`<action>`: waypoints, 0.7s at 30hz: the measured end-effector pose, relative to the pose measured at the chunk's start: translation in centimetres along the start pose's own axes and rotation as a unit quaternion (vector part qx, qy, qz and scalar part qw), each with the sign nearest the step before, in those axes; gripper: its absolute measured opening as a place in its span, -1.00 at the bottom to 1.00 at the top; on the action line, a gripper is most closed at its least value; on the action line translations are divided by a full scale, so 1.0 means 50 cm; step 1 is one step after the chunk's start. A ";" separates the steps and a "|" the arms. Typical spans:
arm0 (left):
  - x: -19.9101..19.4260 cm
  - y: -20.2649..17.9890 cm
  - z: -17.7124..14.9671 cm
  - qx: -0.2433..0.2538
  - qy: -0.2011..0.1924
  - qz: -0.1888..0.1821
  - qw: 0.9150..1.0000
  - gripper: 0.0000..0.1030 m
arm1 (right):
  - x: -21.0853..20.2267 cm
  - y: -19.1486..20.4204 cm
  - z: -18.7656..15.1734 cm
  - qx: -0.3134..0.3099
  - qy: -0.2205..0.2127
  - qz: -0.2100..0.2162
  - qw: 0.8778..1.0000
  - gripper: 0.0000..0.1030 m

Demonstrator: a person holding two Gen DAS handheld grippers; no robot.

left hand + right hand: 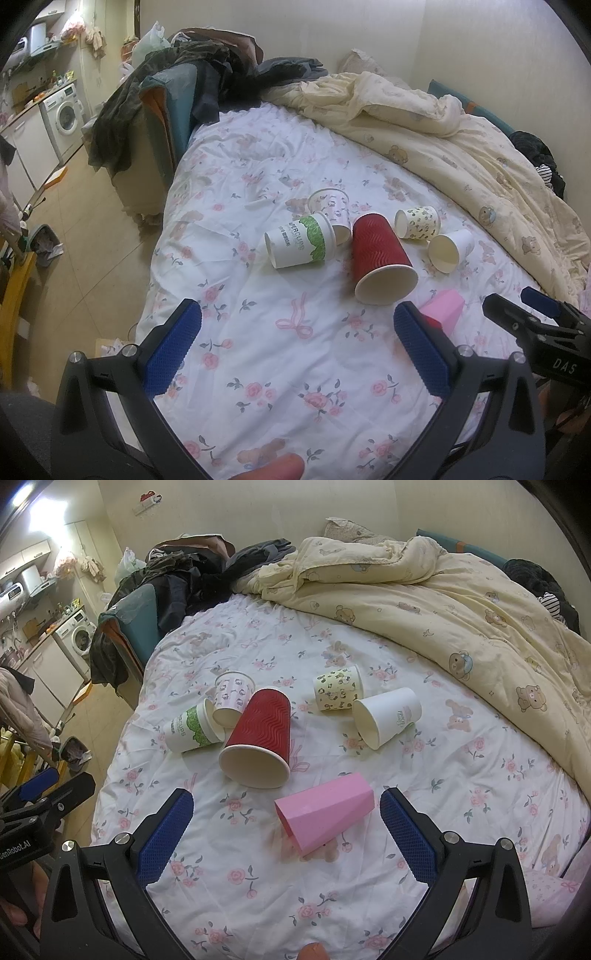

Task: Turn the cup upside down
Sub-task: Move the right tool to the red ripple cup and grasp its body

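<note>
I take the red cup point(256, 736) as my landmark and work down from the biggest thing. The bed sheet point(461, 775), white with pink roses, carries everything; the yellow quilt point(480, 602) is bunched well beyond the red cup, toward the wall.

The red cup lies on its side, mouth toward me. Just left of it the green-banded cup point(192, 725) and the small patterned cup point(231, 698) lie touching each other. To its right, apart from it, lie the white cup point(386, 716) and the leopard-print cup point(338, 688).

The pink cup point(325, 814) lies on its side nearer to me than the red cup and slightly right, apart from it. I judge it the one to flip, though the task does not say which. Its long axis runs from lower left to upper right across my right view, open mouth at the left end.

My right gripper point(286, 827) has its jaws spread wide and empty, and the pink cup sits almost between the fingertips, just ahead. My left gripper point(297, 334) is likewise spread and holds nothing; from it the pink cup point(445, 308) peeks out behind the right-hand finger. So the right hand is nearer.
</note>
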State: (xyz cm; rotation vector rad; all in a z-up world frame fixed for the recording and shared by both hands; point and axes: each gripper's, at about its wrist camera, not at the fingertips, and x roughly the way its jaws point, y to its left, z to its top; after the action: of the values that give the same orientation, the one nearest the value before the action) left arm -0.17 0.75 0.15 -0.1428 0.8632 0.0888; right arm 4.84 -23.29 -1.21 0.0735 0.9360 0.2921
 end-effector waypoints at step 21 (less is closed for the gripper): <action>0.041 0.090 0.014 -0.069 0.060 0.049 0.995 1.00 | 0.241 0.034 0.136 0.012 0.226 0.079 0.971 1.00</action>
State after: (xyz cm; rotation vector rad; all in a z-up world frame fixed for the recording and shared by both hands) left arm 1.05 5.37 -1.35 -0.2365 0.9839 0.2345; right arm 16.64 -17.87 -6.30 0.1056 1.3898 0.4562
